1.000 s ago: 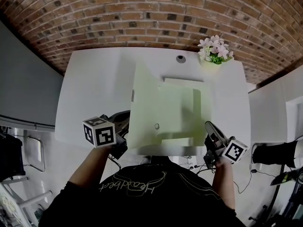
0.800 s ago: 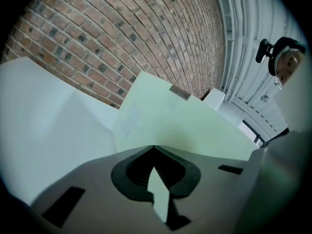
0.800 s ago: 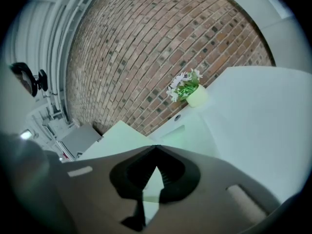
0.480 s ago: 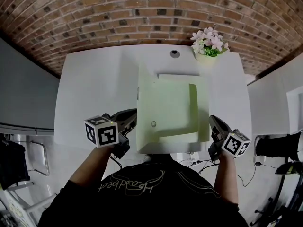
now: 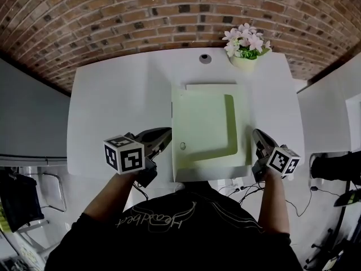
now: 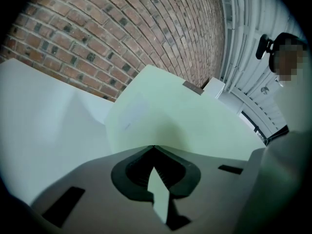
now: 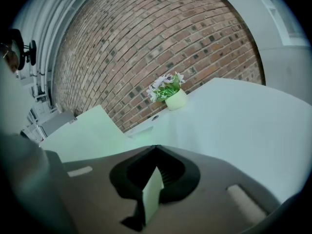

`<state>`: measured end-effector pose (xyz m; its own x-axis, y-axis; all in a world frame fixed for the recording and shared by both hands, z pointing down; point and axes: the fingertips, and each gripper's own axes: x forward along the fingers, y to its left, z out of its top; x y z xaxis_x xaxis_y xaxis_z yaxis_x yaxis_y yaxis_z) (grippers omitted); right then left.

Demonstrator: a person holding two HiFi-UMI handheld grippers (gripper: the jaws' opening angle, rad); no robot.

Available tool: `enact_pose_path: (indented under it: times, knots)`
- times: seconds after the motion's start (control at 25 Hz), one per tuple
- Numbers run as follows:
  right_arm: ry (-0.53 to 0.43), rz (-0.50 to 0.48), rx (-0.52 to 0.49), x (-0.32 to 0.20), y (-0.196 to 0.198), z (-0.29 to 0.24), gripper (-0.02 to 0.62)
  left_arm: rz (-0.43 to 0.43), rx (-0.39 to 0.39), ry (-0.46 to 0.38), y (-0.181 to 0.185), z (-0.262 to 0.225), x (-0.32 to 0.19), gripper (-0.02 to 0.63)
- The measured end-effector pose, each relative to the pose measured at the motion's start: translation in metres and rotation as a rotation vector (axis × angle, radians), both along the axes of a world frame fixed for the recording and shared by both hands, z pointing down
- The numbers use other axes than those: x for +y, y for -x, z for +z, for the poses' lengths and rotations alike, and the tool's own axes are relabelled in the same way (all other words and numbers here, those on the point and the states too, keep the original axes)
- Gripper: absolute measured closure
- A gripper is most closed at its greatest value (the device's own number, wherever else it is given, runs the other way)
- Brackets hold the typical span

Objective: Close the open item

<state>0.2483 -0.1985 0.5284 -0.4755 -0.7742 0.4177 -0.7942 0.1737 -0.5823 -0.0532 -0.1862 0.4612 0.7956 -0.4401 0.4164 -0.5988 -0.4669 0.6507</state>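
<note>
On table (image 5: 113,106), green box (image 5: 203,123) runs lengthwise twd wall (image 5: 141,21) (L gripper (image 5: 164,134), R gripper (image 5: 257,138) fingers clamp it).

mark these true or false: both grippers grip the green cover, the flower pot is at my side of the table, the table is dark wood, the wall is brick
1. Both grippers grip the green cover. True: the left gripper is shut on the left edge of the pale green cover, and the right gripper on its right edge.
2. The flower pot is at the person's side of the table. False: the flower pot stands at the far edge, by the wall.
3. The table is dark wood. False: the table is white.
4. The wall is brick. True: a brick wall runs behind the table.
</note>
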Motion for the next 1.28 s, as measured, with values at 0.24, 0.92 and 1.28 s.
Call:
enact_pose_path:
  times: [0.24,0.92,1.28]
  knots:
    - [0.045,0.003,-0.025,-0.006,-0.003,0.018,0.592,0.019,-0.022,0.006,-0.006,0.005,-0.002,0.604]
    - [0.084,-0.028,-0.027,-0.015,0.001,0.035,0.592,0.026,-0.057,0.033,-0.016,0.019,-0.006,0.604]
    - [0.078,-0.023,-0.063,-0.018,0.004,0.034,0.592,0.031,-0.056,0.036,-0.018,0.02,-0.006,0.604]
